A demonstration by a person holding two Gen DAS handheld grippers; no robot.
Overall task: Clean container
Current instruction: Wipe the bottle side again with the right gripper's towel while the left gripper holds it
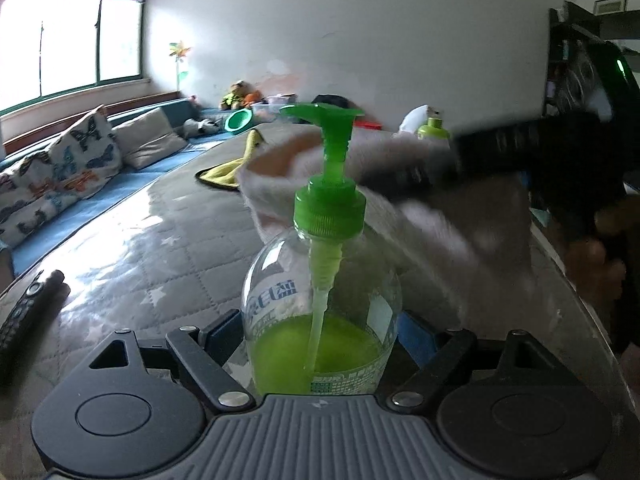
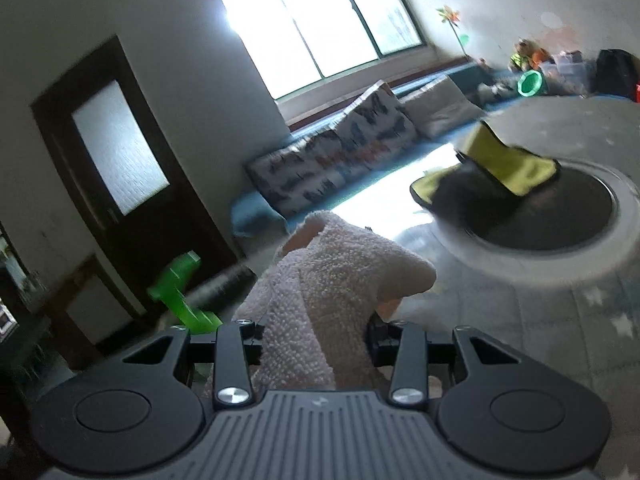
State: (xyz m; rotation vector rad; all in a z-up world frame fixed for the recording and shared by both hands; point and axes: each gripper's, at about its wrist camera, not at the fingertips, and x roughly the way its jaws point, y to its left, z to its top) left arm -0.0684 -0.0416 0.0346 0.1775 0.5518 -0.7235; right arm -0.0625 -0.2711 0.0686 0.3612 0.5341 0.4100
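A quilted grey table cover [image 1: 160,240] with pale stars catches glare from the window [image 1: 72,40]. A remote [image 1: 28,312] lies at its near left edge. Farther back a yellow cloth [image 1: 228,168] sits crumpled on a dark round disc [image 2: 560,216]. Along the window wall runs a blue bench [image 1: 120,188] with a butterfly cushion [image 1: 56,176] and a plain grey cushion [image 1: 148,140] beside it. A green bowl [image 1: 239,121] and a stuffed toy [image 1: 238,94] sit in the far corner, near a pinwheel [image 1: 180,50]. A dark door [image 2: 116,148] with frosted glass stands to the left of the window.
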